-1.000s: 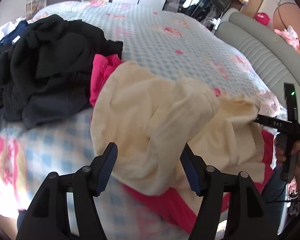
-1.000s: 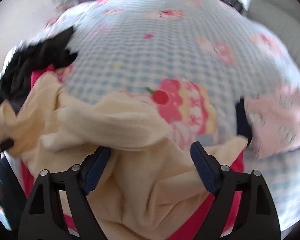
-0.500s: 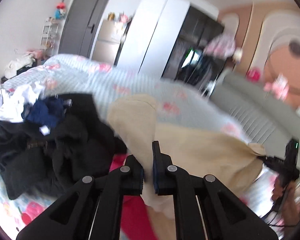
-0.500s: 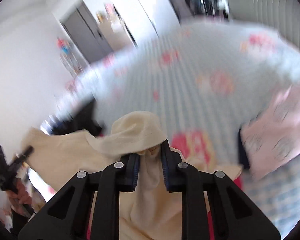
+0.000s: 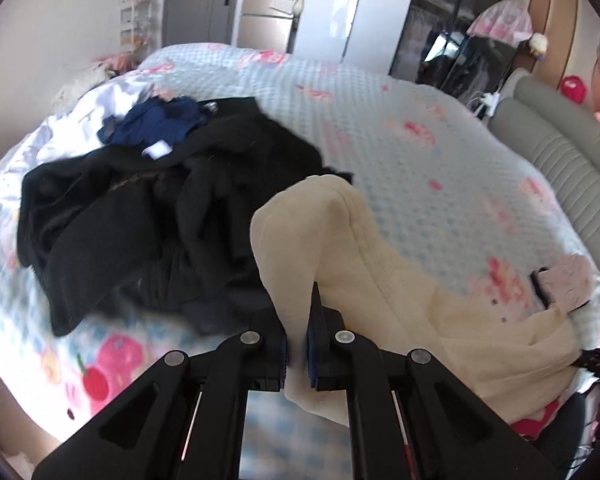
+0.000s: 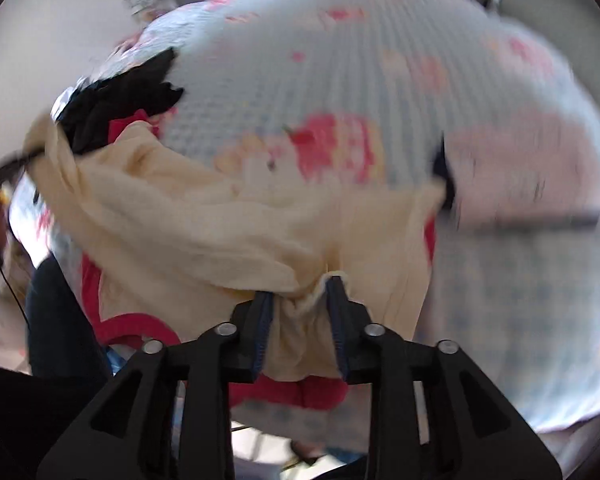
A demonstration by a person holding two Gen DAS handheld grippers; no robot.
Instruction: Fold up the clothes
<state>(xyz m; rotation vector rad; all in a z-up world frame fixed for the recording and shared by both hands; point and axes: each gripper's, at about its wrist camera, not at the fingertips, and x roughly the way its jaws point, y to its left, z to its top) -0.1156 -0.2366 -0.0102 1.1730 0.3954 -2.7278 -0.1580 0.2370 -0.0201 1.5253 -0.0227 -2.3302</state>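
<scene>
A cream garment (image 5: 352, 240) with red-pink trim (image 6: 292, 392) hangs over the near edge of the bed, stretched between both grippers. In the left wrist view my left gripper (image 5: 298, 320) is shut on one bunched end, which stands up above the fingertips. My right gripper (image 6: 300, 300) is shut on another bunched part of the cream garment (image 6: 172, 220), with fabric filling the gap between its fingers. The right gripper (image 5: 598, 360) shows dark at the far right edge of the left view. The left gripper (image 6: 4, 164) is a blur at the left edge of the right view.
A pile of black clothes (image 5: 140, 220) lies left of the cream garment, with a navy piece (image 5: 156, 124) and a white one (image 5: 80, 120) behind it. A folded pink item (image 5: 568, 284) sits at the right on the blue checked bedcover (image 5: 400, 128). A grey headboard (image 5: 552, 152) lies beyond.
Both grippers were open over the cream garment a second ago, then shut on it and lifted it. The garment now hangs stretched between them, lower over the bed.
</scene>
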